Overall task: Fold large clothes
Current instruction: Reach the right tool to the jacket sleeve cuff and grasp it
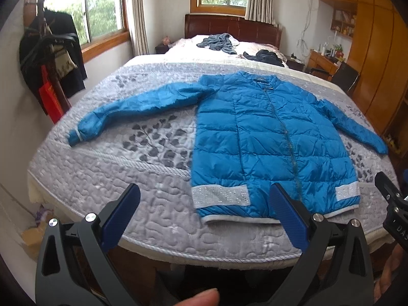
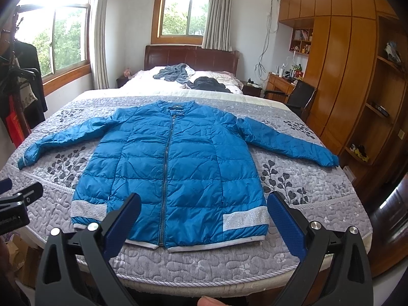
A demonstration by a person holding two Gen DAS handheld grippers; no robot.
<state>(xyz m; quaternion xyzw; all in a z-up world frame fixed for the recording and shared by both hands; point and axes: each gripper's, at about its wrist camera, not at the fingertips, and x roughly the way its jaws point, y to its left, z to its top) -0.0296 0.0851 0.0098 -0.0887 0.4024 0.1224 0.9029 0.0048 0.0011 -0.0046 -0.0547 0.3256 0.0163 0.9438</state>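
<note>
A blue quilted zip jacket [image 1: 267,140] [image 2: 173,163] lies flat and face up on the bed, both sleeves spread out to the sides and its hem toward me. My left gripper [image 1: 204,204] hovers open above the near edge of the bed, in front of the jacket's left hem corner. My right gripper [image 2: 204,209] is open too, held over the hem on the jacket's right half. Neither gripper touches the cloth. The right gripper [image 1: 392,204] shows at the right edge of the left wrist view; the left gripper [image 2: 17,201] shows at the left edge of the right wrist view.
The bed [image 2: 293,232] has a grey patterned quilt. Two crumpled garments [image 2: 176,74] [image 2: 207,83] lie near the pillows. A coat rack with dark clothes [image 1: 53,58] stands left of the bed. A desk, chair [image 2: 302,97] and wooden wardrobe [image 2: 344,76] stand at the right.
</note>
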